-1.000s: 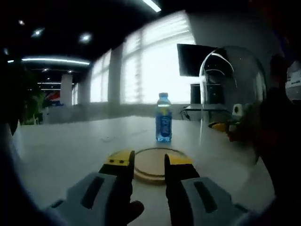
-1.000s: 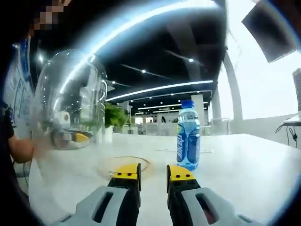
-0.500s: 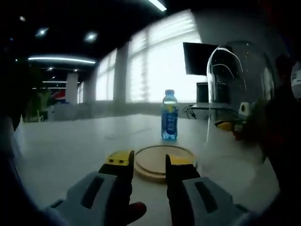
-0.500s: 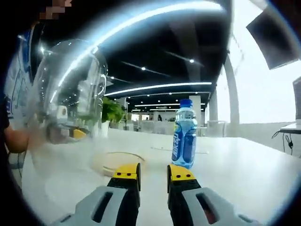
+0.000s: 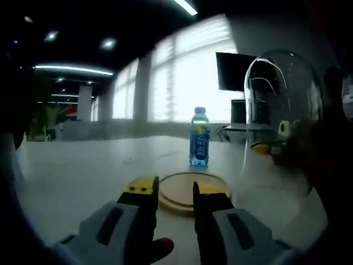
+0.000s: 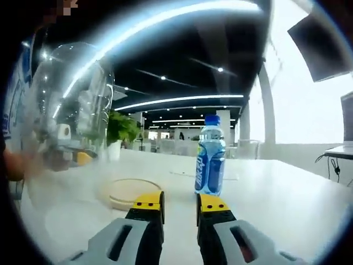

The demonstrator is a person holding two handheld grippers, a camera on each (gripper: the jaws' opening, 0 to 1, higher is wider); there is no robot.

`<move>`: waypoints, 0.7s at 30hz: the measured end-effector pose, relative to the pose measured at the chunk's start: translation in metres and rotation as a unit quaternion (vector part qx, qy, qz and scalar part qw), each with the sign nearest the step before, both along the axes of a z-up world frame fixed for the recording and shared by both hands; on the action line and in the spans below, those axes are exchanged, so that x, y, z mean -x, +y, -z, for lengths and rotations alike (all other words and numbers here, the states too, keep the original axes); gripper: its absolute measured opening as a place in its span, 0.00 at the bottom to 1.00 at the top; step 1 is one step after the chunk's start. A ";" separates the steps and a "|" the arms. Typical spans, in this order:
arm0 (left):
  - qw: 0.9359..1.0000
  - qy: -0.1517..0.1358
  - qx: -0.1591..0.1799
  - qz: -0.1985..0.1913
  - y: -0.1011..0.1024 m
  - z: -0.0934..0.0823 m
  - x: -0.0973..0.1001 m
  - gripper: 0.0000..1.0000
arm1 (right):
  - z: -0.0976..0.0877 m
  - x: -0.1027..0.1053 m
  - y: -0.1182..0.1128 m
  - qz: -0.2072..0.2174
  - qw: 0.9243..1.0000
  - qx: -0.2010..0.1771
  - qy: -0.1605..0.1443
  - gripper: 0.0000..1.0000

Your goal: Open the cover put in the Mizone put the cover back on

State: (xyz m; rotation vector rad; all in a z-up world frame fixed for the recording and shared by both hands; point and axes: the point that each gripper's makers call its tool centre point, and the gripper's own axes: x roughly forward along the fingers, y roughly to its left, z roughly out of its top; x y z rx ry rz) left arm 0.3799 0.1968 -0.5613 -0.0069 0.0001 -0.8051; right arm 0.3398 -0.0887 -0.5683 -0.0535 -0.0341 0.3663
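A blue Mizone bottle [image 5: 199, 137] stands upright with its cap on, on the white table [image 5: 83, 171], just behind a round wooden base [image 5: 182, 187]. The clear glass dome cover [image 5: 281, 110] stands to the right of the base, off it. My left gripper [image 5: 175, 193] hovers low in front of the base, jaws slightly apart and empty. In the right gripper view the bottle [image 6: 210, 155] is straight ahead, the base [image 6: 128, 191] left of it and the dome [image 6: 69, 110] at far left. My right gripper [image 6: 180, 201] is open and empty, short of the bottle.
A dark monitor [image 5: 234, 70] hangs at the bright windows behind the dome. A person's dark sleeve [image 5: 331, 165] fills the right edge. A potted plant [image 6: 121, 128] stands beyond the table, and cables [image 6: 333, 160] lie at its far right.
The right gripper view has drifted, so the bottle now sits nearer the centre and the base shows more plainly. The left gripper view barely shifted. Nothing on the table moved.
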 end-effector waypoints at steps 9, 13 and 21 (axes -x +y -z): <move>1.000 0.002 -0.003 0.006 -0.004 0.002 0.002 0.20 | -0.006 -0.009 -0.012 0.026 1.000 0.002 0.000 0.17; 1.000 0.002 -0.003 0.006 -0.005 0.002 0.002 0.20 | -0.004 -0.010 -0.007 0.018 1.000 0.012 0.003 0.17; 1.000 -0.004 0.001 0.017 -0.010 -0.001 0.007 0.20 | -0.014 -0.020 0.006 -0.058 0.998 0.032 0.002 0.17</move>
